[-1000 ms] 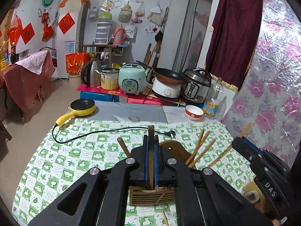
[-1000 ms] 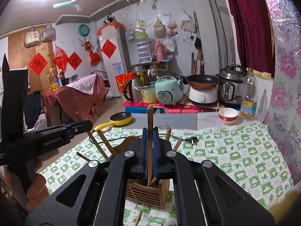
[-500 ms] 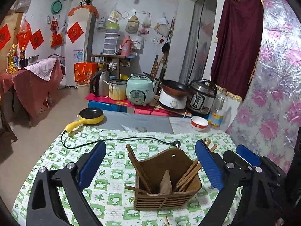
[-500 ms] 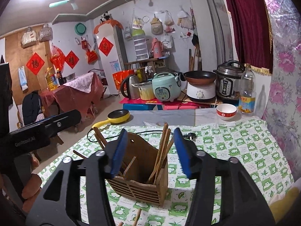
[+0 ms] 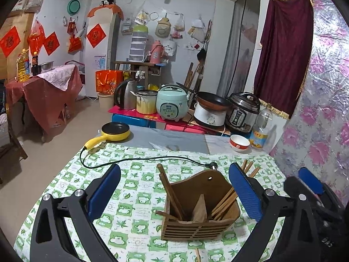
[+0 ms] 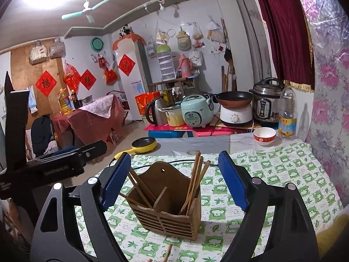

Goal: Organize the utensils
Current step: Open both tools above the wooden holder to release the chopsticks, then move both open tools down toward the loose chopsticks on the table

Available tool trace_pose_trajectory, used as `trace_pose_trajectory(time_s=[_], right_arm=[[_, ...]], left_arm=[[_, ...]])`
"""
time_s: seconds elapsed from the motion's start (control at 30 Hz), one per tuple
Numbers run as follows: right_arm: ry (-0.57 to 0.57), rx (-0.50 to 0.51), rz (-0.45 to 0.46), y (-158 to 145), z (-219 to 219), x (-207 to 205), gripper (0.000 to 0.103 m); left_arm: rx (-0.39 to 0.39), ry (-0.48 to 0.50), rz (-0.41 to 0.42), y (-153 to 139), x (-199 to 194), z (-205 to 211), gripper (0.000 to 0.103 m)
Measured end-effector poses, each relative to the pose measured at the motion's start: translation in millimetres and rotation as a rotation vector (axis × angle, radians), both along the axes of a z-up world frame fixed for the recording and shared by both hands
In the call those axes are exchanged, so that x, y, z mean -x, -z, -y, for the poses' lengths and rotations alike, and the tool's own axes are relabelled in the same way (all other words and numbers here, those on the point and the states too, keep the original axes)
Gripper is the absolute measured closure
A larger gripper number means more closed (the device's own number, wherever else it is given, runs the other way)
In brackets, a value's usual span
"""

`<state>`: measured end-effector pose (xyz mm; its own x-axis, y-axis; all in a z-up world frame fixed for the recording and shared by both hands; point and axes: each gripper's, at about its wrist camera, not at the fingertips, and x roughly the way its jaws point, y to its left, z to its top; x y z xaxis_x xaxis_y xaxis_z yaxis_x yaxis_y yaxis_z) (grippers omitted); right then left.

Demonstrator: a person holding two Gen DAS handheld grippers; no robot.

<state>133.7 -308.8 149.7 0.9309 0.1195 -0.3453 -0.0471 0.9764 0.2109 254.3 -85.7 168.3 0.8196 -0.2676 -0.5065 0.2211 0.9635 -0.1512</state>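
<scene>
Chopsticks [image 6: 194, 181] stand in wooden holder [image 5: 199, 224], centre | left gripper [image 5: 174, 194], right gripper [image 6: 174, 180] jaws just opened, empty | loose chopstick [image 6: 167, 252] bottom edge remains

A slatted wooden utensil holder [image 5: 197, 222] stands upright on the checked tablecloth, wooden chopsticks [image 6: 195, 182] leaning in both compartments.

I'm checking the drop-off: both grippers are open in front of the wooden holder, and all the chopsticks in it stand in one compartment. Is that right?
Not quite. Both grippers are open, the left gripper and the right gripper, their fingers having just spread, but the chopsticks in the wooden holder stand in both compartments, on either side of the divider. The right wrist view shows it.
</scene>
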Motion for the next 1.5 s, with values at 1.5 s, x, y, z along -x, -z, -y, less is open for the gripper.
trace_pose_trajectory(time_s=[1.5], right_arm=[[-0.021, 0.051, -0.442, 169, -6, 71, 0.007]], left_arm=[[-0.287, 0.154, -0.314, 181, 107, -37, 0.006]])
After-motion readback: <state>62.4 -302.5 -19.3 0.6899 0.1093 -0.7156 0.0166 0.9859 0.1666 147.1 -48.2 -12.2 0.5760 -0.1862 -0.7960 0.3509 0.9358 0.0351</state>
